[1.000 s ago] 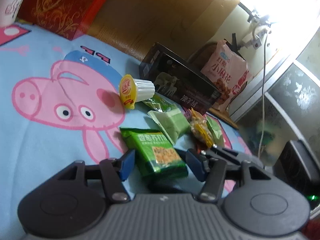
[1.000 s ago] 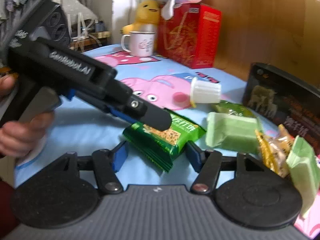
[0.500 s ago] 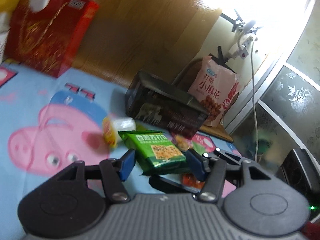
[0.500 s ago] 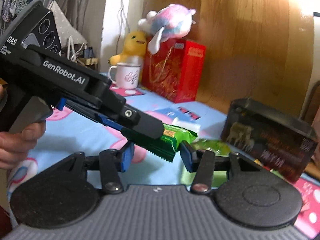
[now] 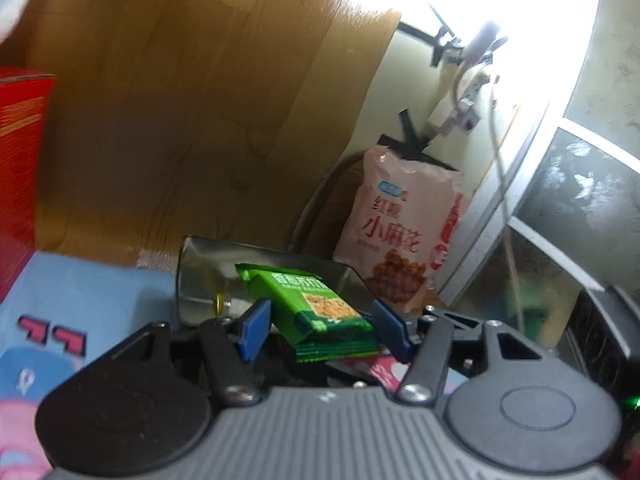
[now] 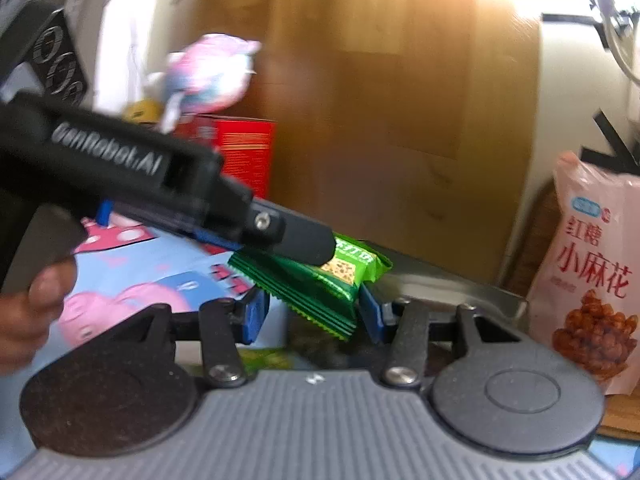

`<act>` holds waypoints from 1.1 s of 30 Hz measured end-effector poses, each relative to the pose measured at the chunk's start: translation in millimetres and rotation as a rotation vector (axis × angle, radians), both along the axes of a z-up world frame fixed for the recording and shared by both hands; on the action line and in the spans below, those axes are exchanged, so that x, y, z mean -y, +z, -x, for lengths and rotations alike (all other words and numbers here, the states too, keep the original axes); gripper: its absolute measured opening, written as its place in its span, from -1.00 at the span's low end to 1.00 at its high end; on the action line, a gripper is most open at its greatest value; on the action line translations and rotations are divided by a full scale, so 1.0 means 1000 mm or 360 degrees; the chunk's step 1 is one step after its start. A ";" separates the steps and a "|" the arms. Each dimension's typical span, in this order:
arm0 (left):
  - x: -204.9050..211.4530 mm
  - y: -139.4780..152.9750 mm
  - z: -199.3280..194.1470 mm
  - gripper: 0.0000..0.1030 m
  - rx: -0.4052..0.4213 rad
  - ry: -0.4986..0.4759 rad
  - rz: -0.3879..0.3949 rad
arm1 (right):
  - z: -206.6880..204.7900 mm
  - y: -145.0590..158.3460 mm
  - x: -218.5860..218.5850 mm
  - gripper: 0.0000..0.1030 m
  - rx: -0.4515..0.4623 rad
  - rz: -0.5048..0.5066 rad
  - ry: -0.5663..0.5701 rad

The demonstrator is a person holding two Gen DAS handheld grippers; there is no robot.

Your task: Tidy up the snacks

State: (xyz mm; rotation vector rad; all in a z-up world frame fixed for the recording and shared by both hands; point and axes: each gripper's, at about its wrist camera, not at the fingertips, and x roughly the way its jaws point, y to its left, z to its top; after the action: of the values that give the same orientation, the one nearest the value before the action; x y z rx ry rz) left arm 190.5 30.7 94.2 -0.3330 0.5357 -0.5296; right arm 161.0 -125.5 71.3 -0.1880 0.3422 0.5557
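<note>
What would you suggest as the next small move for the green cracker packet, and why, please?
Probably carry the green cracker packet a little further forward, over the open dark box, then let go. It hangs off the bed between both sets of jaws, the left gripper and right gripper together. The box lies just beyond, its shiny inside showing, so it looks like the place meant for snacks.
</note>
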 end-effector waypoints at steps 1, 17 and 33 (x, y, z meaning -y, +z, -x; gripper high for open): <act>0.004 -0.003 -0.010 0.09 -0.0019 0.0013 -0.0010 | -0.011 -0.001 0.002 0.02 -0.0041 -0.0010 -0.0016; -0.026 -0.060 0.037 0.13 -0.0276 -0.0043 0.0161 | 0.016 -0.035 0.083 0.16 -0.0330 -0.0359 -0.0179; -0.023 -0.081 0.098 0.13 -0.0203 0.0070 0.0000 | 0.044 -0.074 0.062 0.23 -0.0628 -0.0554 -0.0167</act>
State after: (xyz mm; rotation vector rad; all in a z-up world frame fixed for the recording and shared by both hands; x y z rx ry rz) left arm 92.7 54.0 12.7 -0.3790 0.6502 -0.4681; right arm 117.1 -187.2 -2.9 0.2791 0.6266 0.5382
